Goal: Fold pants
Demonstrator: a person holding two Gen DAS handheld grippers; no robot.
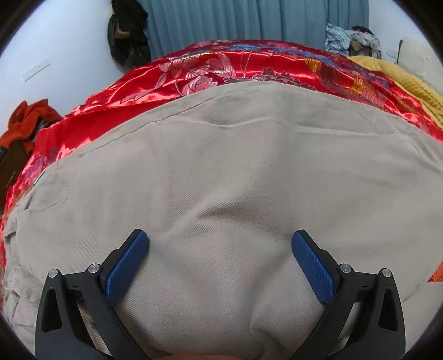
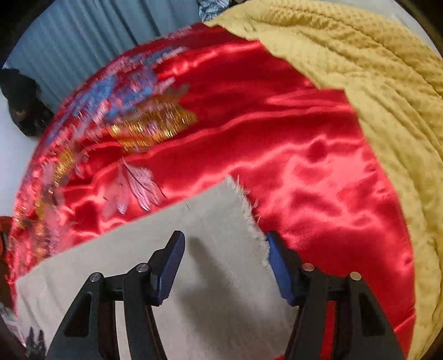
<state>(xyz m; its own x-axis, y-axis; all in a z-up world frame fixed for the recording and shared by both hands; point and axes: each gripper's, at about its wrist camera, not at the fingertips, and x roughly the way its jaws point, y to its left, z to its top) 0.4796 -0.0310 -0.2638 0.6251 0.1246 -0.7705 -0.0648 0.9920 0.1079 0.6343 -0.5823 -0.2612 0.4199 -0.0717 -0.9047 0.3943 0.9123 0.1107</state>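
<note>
Beige pants point(image 1: 235, 171) lie spread over a red satin bedcover point(image 1: 193, 72). In the left wrist view they fill most of the frame, with a seam and a pocket edge at the left. My left gripper point(image 1: 220, 238) hovers just over the cloth with its blue pads point(image 1: 127, 265) far apart; a soft ridge of fabric rises between them, and neither pad presses on it. In the right wrist view one pant leg point(image 2: 166, 263) ends in a frayed hem point(image 2: 249, 210). My right gripper point(image 2: 224, 241) is open above that hem, one finger over the cloth and the other at the hem's edge.
A mustard knitted blanket point(image 2: 373, 97) covers the right side of the bed. Blue-grey curtains point(image 1: 249, 19) hang behind it, with a dark bag point(image 1: 127, 33) on the wall, crumpled clothes point(image 1: 351, 38) at the far right and an orange garment point(image 1: 27, 121) at the left.
</note>
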